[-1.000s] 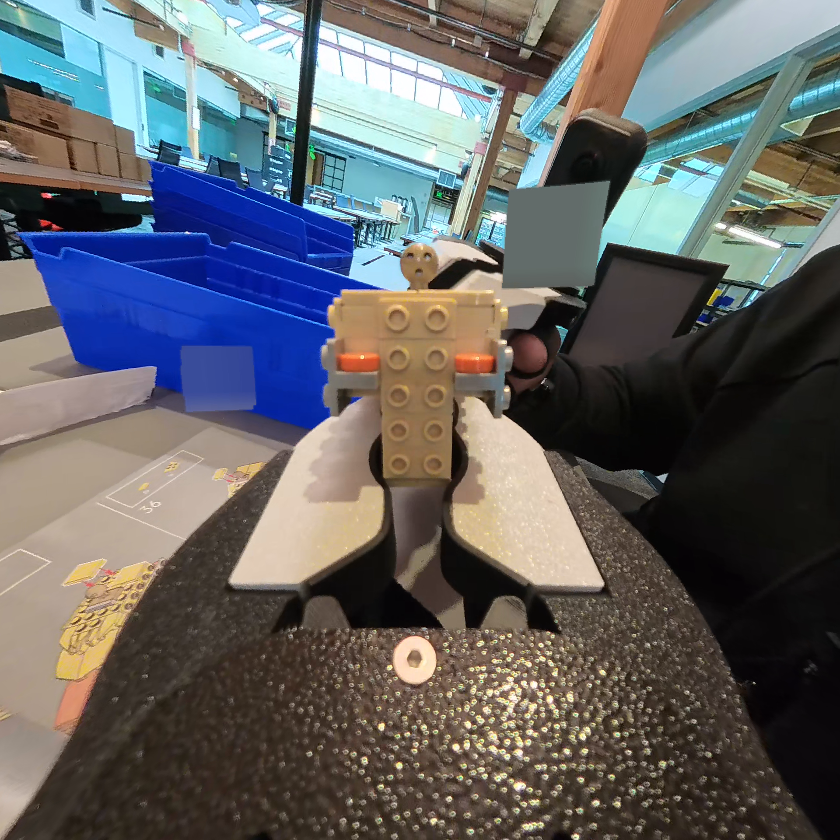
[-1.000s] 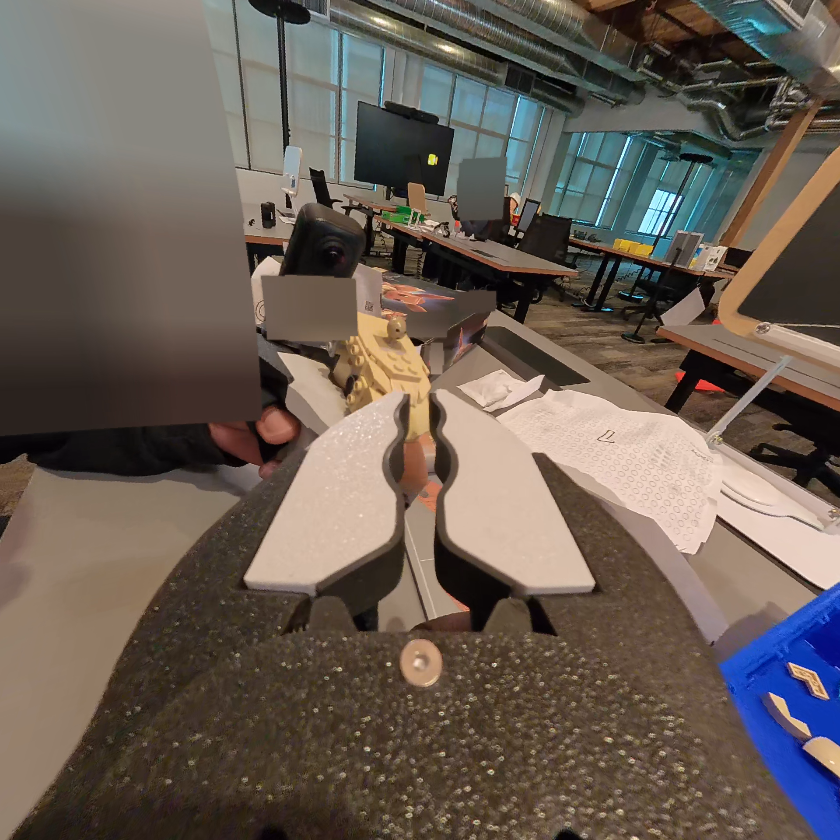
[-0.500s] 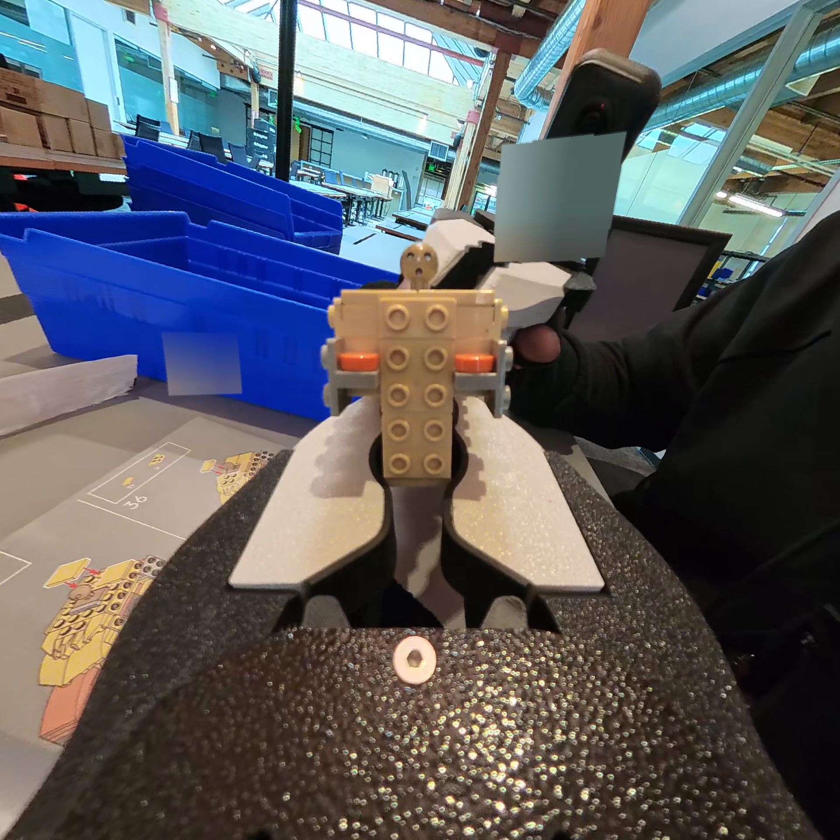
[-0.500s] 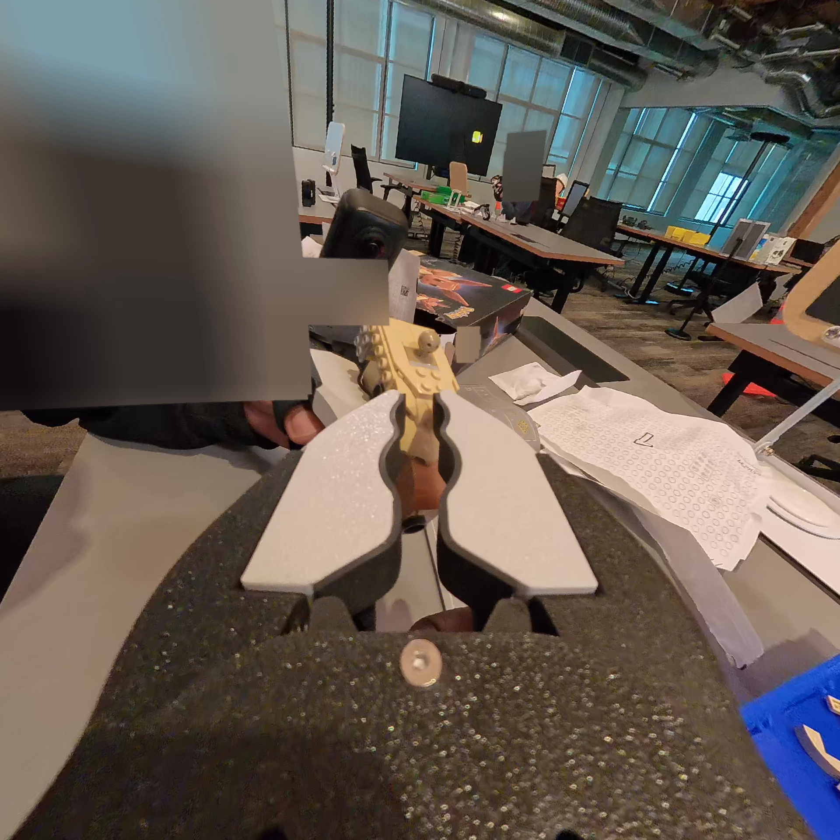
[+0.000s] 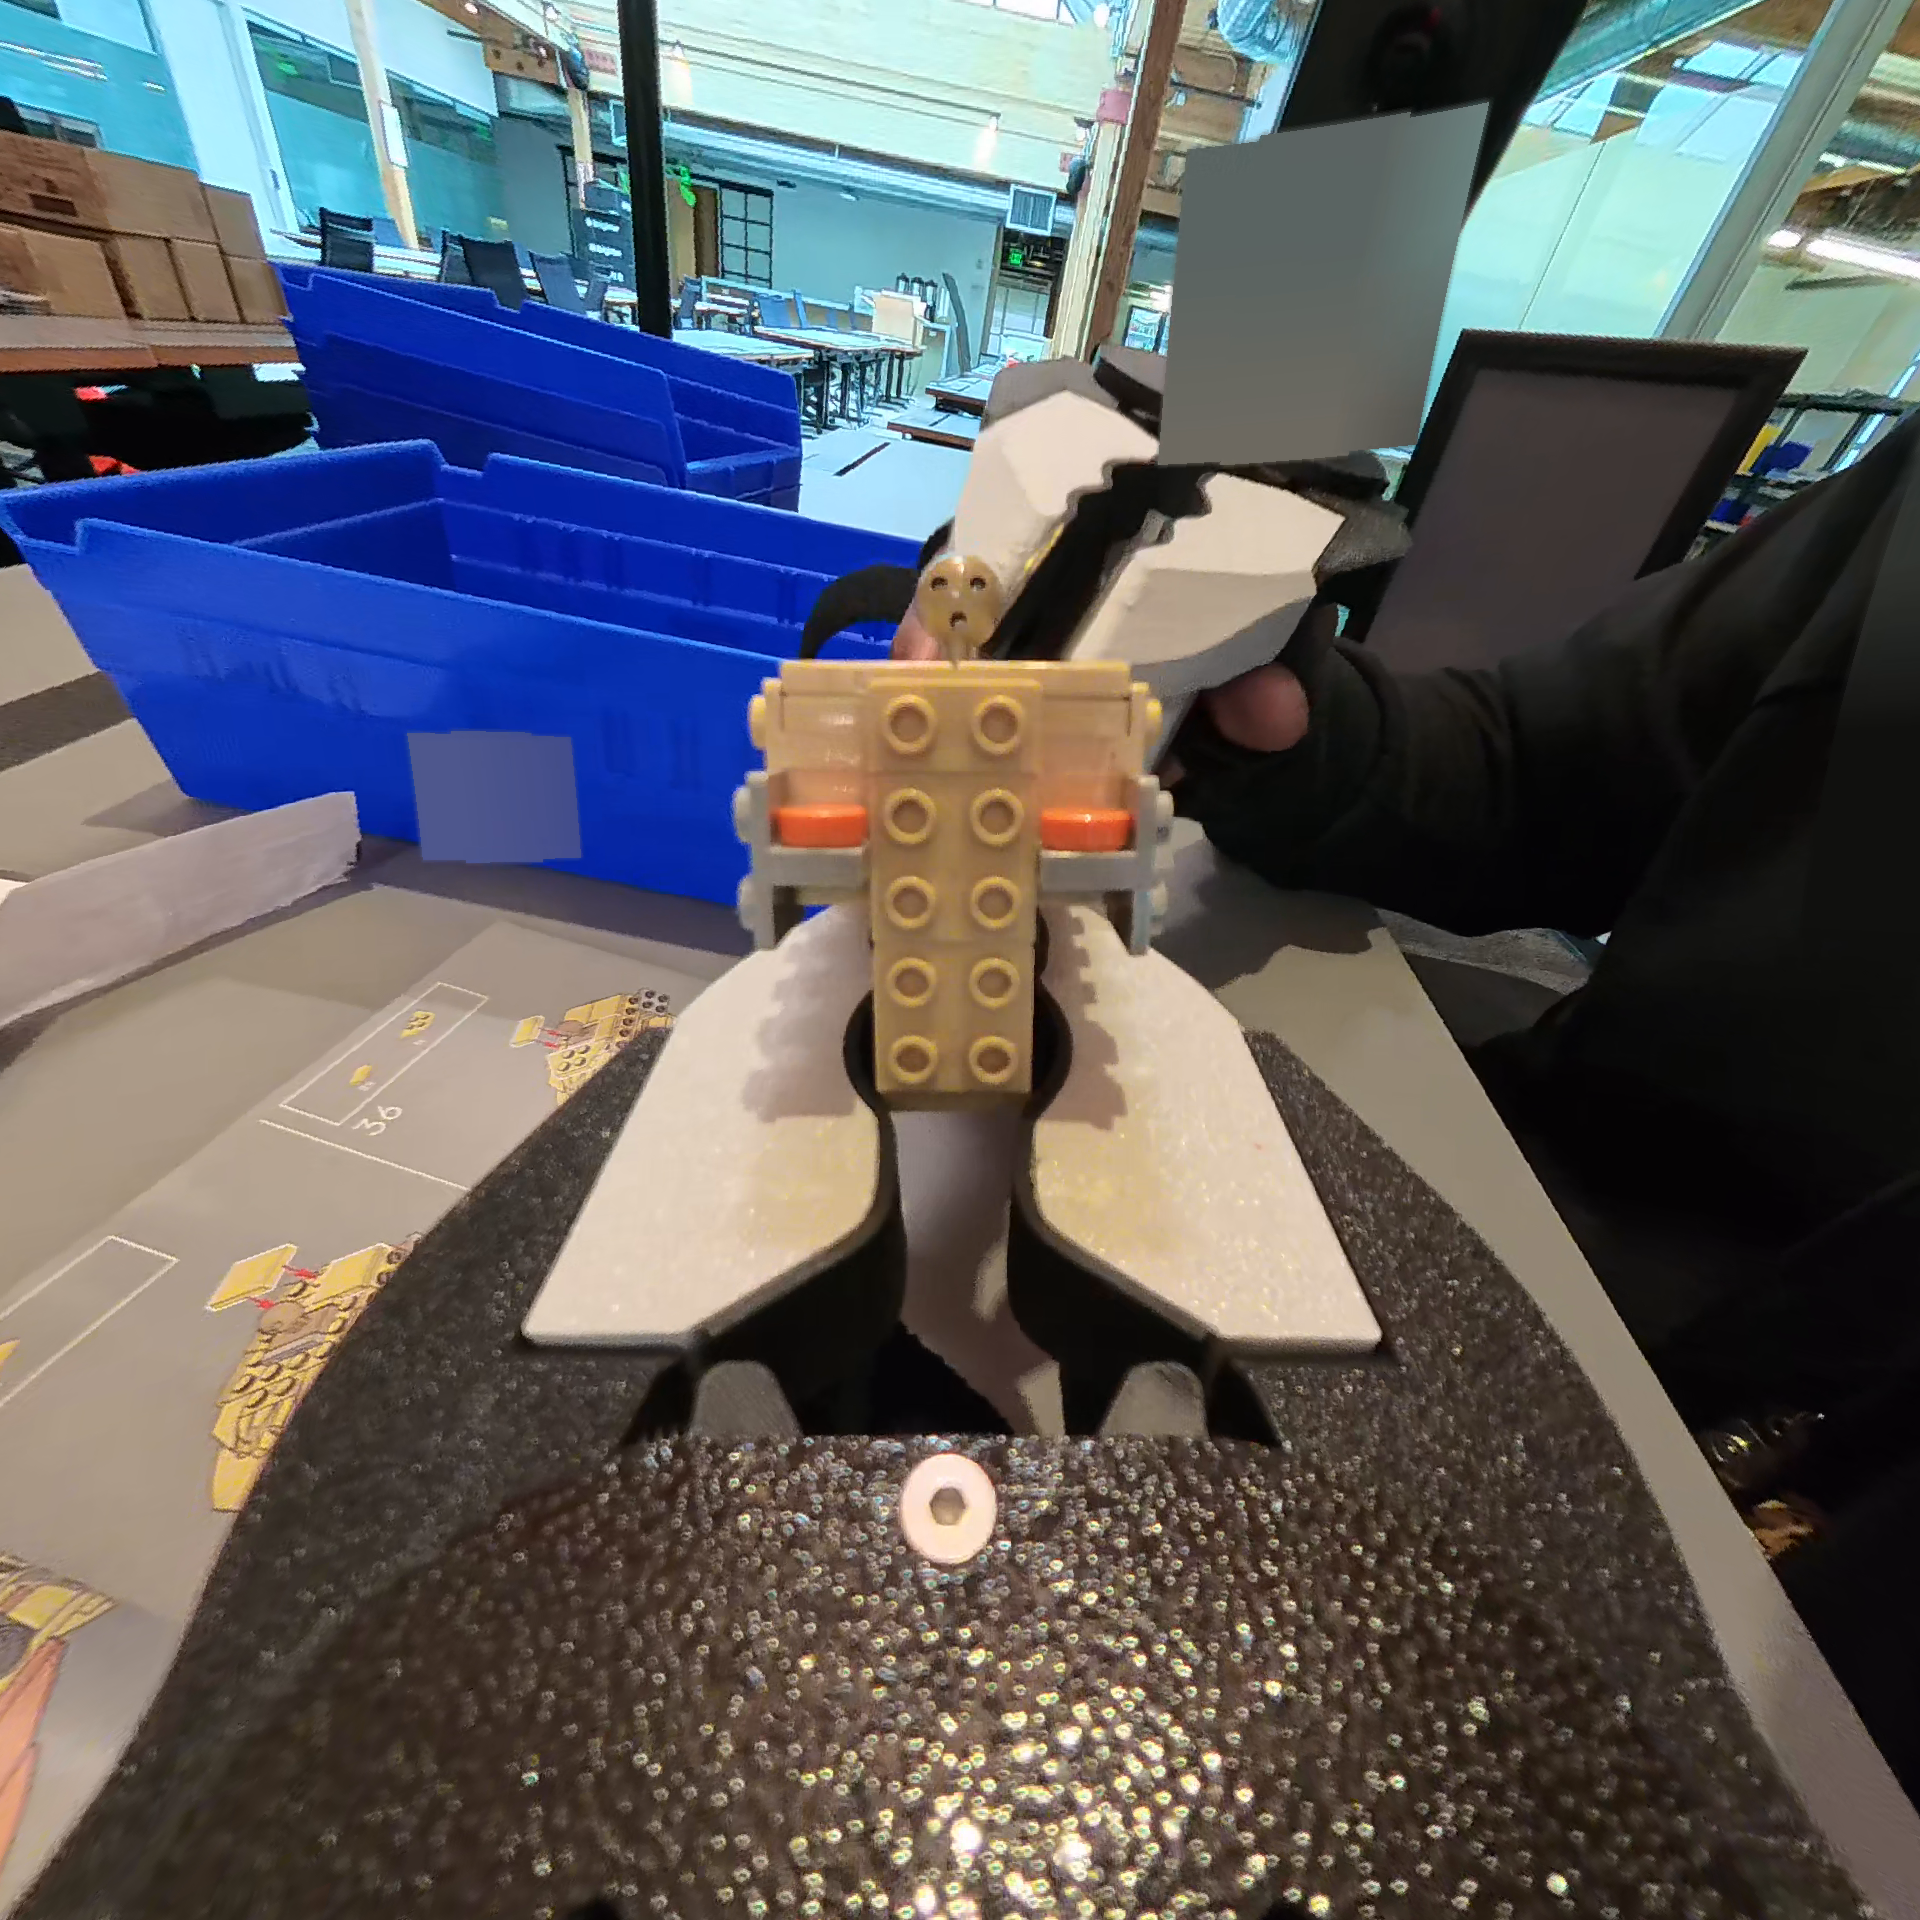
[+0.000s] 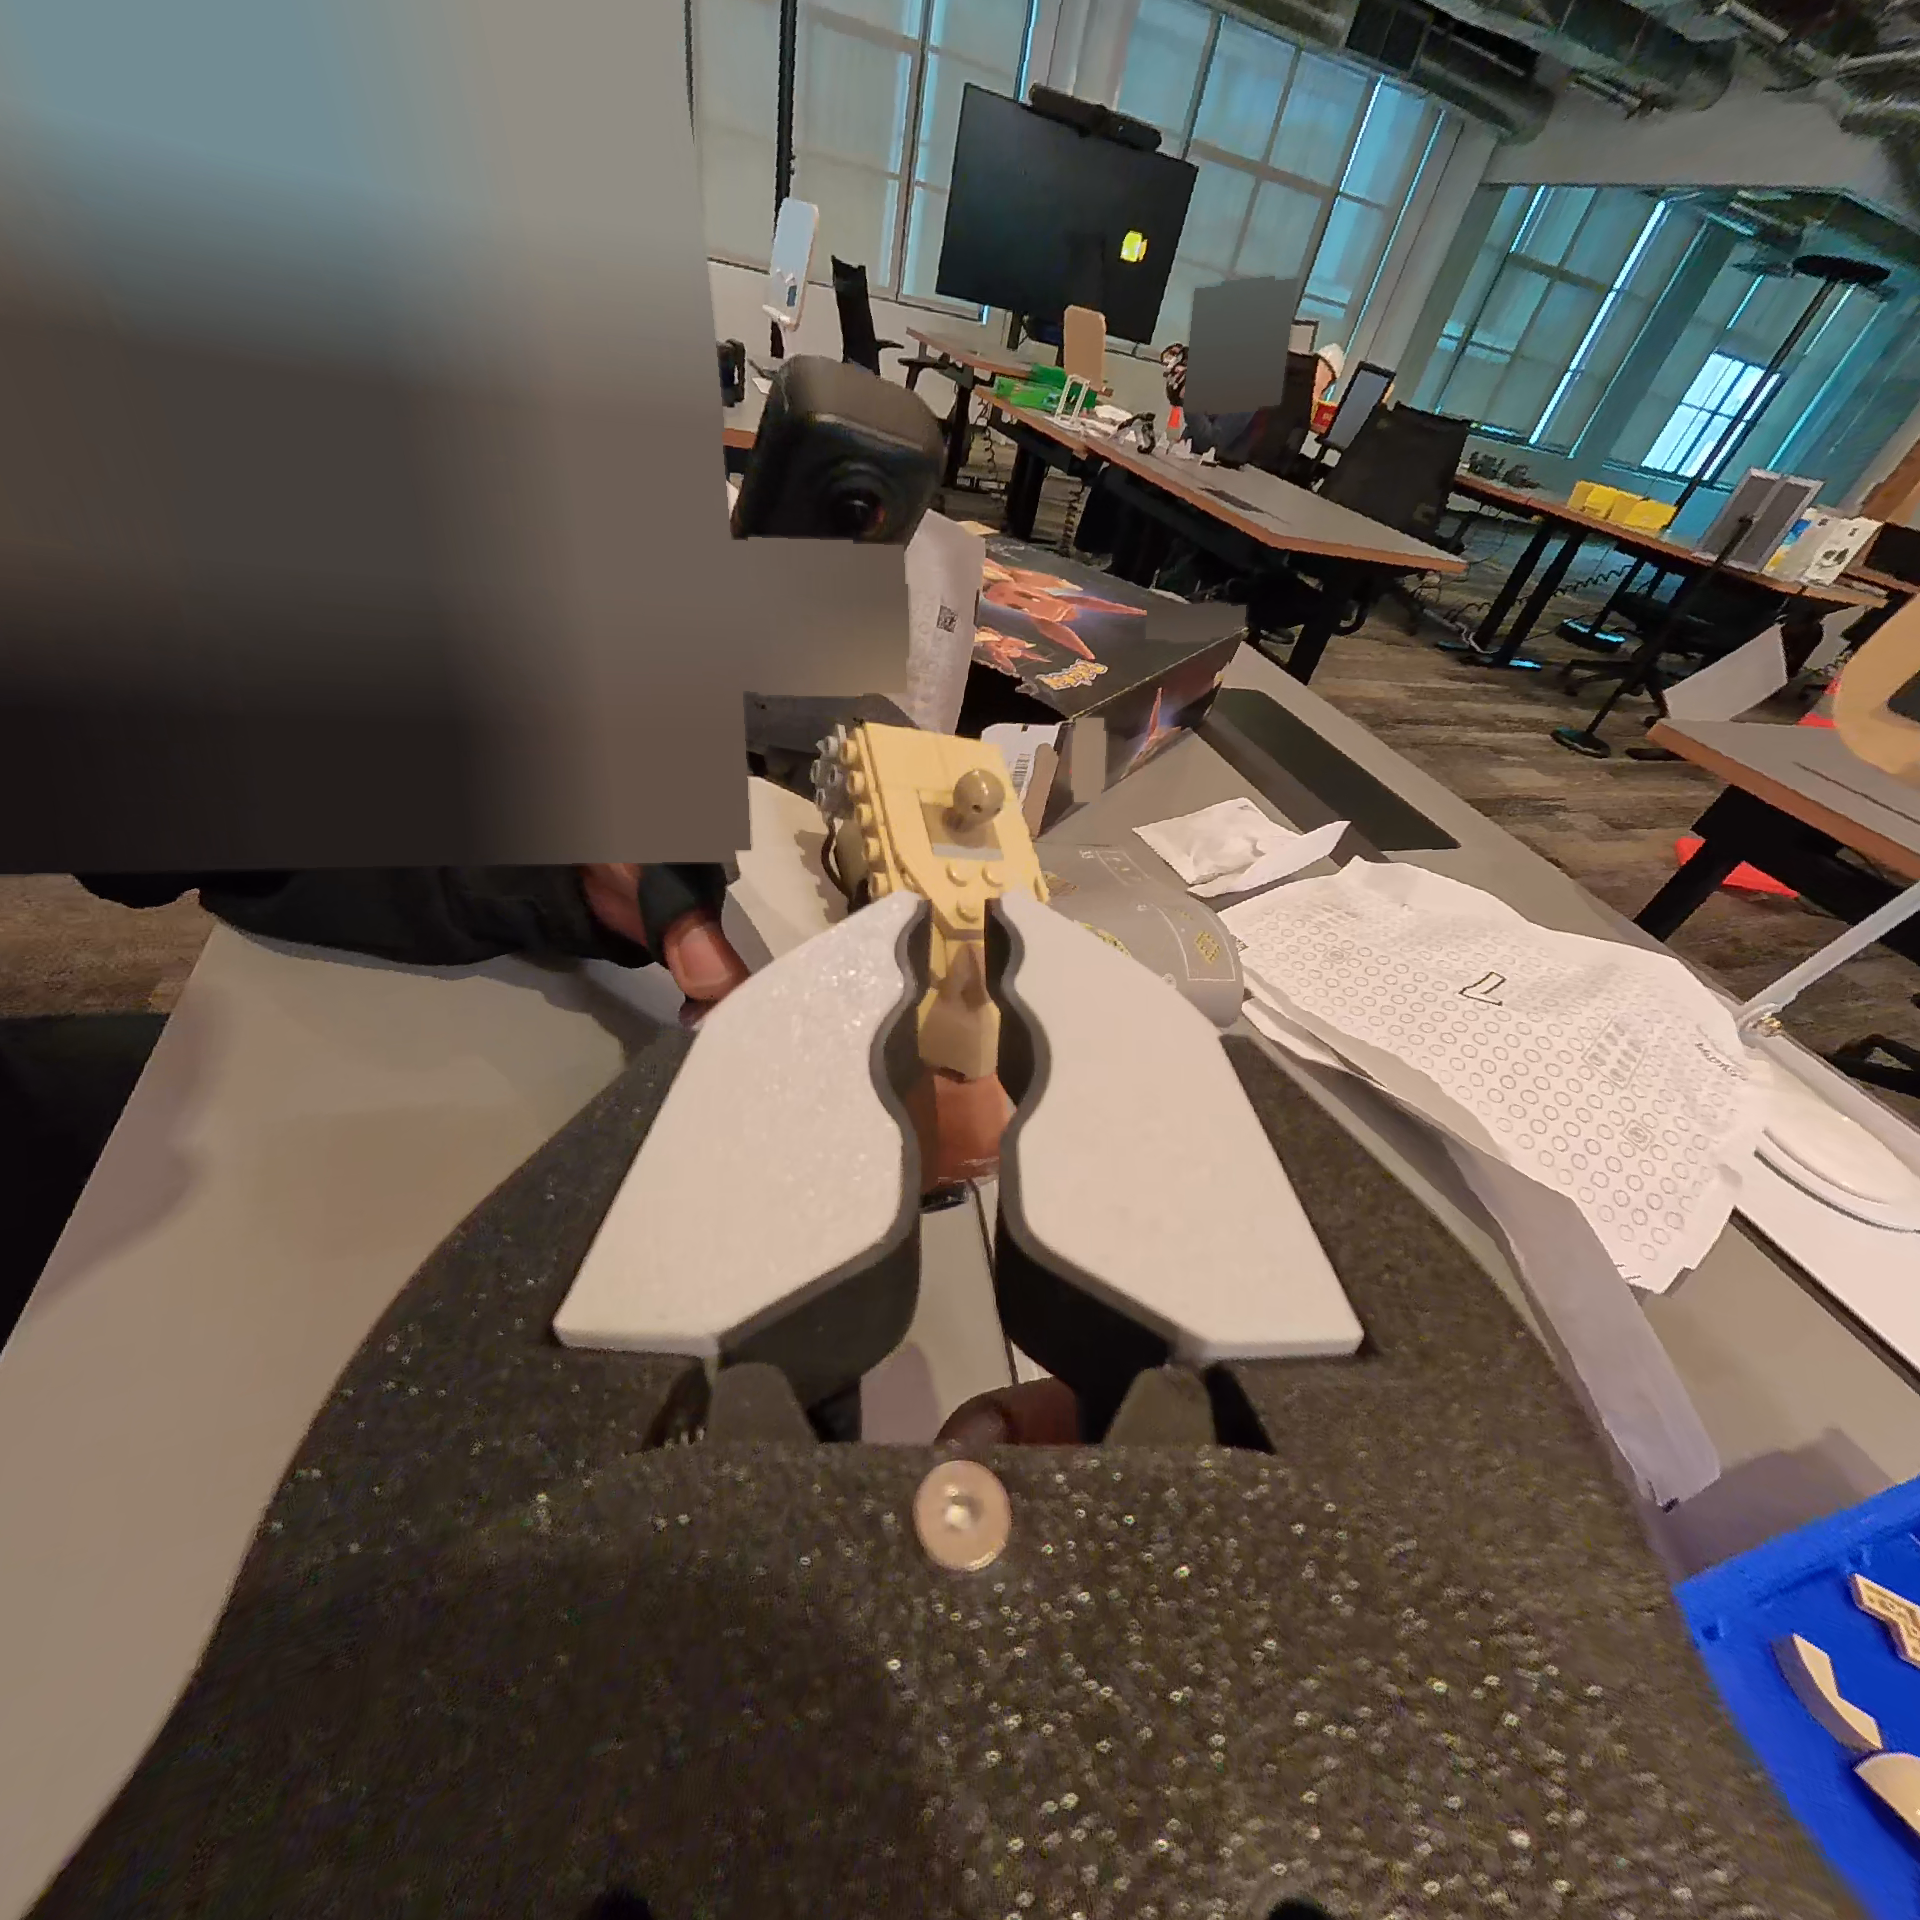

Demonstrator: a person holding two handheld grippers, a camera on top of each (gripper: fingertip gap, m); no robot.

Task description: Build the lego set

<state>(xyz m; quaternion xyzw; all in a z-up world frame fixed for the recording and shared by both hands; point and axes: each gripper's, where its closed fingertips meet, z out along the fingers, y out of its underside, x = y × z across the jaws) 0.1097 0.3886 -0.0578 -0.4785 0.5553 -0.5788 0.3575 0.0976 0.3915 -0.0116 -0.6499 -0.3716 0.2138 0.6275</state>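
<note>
The left tongs (image 5: pixel 951 966) are clenched on the tan lego model (image 5: pixel 951 883), which stands upright between their white fingers (image 5: pixel 727 1153), lifted above the grey worktop (image 5: pixel 1330 997). The model has a long studded strip down its middle, one orange piece (image 5: pixel 821 826) on each side of the strip, grey brackets at the outer edges, and a small round ball piece (image 5: pixel 958 603) on its top.

Just behind the model are the right tongs (image 5: pixel 1122 551), held by a hand in a black fingerless glove (image 5: pixel 1278 748). In the right wrist view the right tongs (image 6: pixel 961 935) are closed around the narrow lower end of the same lego model (image 6: pixel 935 831), so both tongs grip it, each from its own side. Whether they press it firmly or only touch it, I cannot tell.

To the left of the model, as the left wrist view shows it, a blue bin (image 5: pixel 395 644) stands on the worktop, and more blue bins are behind that one. Below the model, on the worktop, lies the open instruction booklet (image 5: pixel 312 1174) with yellow drawings. In the right wrist view, to the right of the model, lie white perforated paper bags (image 6: pixel 1507 1060), and behind the model stands the dark lego box (image 6: pixel 1101 655). A corner of a blue bin with tan pieces (image 6: pixel 1829 1704) shows well below and right of the model
</note>
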